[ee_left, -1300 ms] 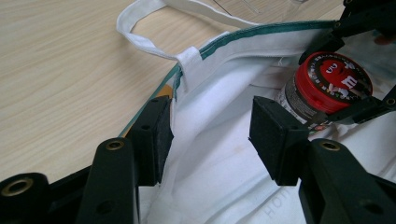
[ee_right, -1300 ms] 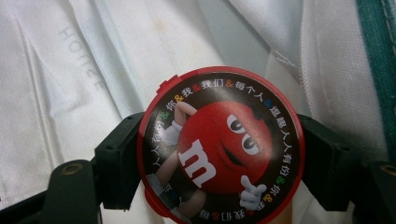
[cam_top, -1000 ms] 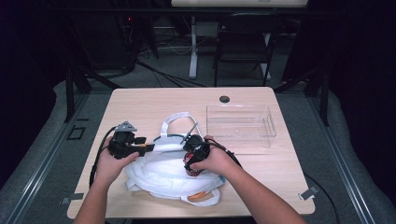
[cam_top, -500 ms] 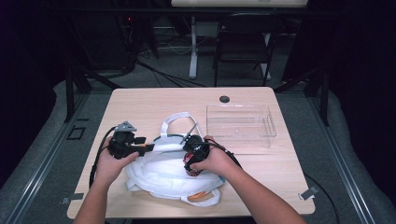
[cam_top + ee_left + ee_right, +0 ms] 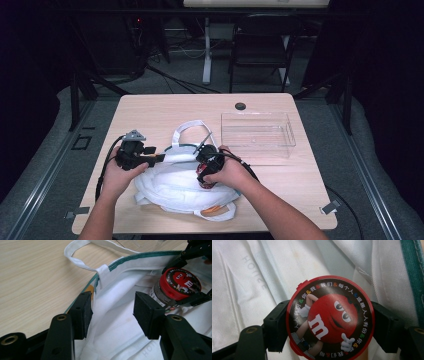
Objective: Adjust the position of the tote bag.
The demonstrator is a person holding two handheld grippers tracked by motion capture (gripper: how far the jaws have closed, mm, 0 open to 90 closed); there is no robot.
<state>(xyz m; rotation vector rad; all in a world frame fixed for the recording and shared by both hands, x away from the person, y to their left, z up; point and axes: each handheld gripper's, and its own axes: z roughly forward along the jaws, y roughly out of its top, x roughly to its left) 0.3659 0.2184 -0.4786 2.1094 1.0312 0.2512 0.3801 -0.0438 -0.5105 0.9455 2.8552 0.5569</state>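
Near the table's (image 5: 150, 107) front edge, the right tongs (image 5: 329, 322) clench a red-lidded candy tub (image 5: 330, 318) inside the white bag (image 5: 172, 187). The left tongs (image 5: 112, 312) gape wide, straddling the bag's green-trimmed rim (image 5: 96, 281).

Left forearm: enters from the bottom edge of the high view, angled up and slightly right.
Left hand (image 5: 116, 176): wraps the rear of the left gripper (image 5: 159, 158).
Left gripper: jaws point right, parted, one pad (image 5: 84, 312) on each side of a fabric edge, not pressed together.
Right forearm: enters from the bottom right of the high view, angled up and left.
Right hand (image 5: 226, 172): closed around the body of the right gripper (image 5: 205, 176).
Right gripper: points down; jaws clamped on opposite sides of a round red-lidded container (image 5: 330, 318).
Hands: near each other, apart.
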